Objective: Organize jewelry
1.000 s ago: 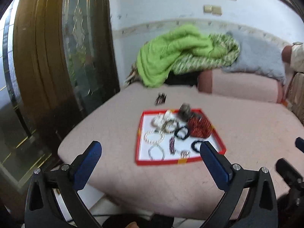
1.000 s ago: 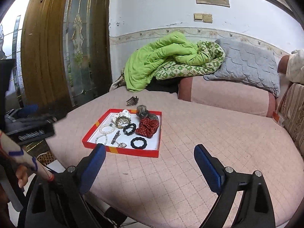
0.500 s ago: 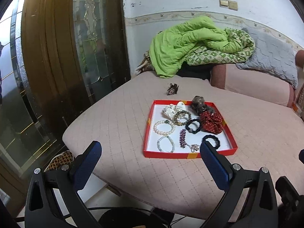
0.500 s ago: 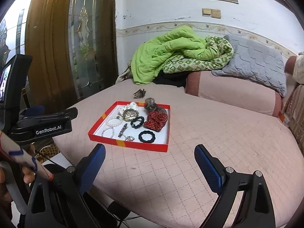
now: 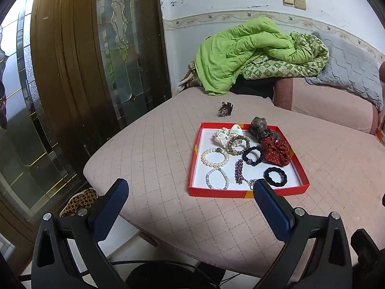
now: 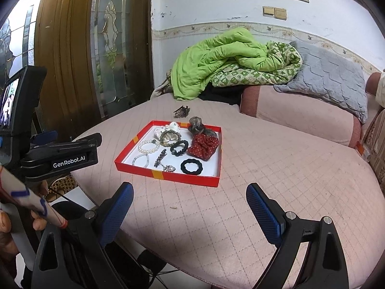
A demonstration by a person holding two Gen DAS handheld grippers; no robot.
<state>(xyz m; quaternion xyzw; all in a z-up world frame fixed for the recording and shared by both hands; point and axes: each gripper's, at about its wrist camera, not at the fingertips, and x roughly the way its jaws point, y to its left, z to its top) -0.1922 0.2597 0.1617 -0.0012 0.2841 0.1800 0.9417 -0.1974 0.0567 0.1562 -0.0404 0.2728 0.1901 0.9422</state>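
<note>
Both grippers, left gripper (image 5: 190, 193) and right gripper (image 6: 190, 193), gape wide, empty; the red tray (image 5: 243, 193) lies ahead, nearer the left.

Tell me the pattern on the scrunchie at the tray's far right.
Dark red with small white dots; clearest in the left wrist view.

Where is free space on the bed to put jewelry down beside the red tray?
The pink quilted bed surface is bare right of the red tray, toward the pink bolster, and in front, toward the grippers. Behind the tray lies a dark hair claw. The tray itself is crowded.
</note>
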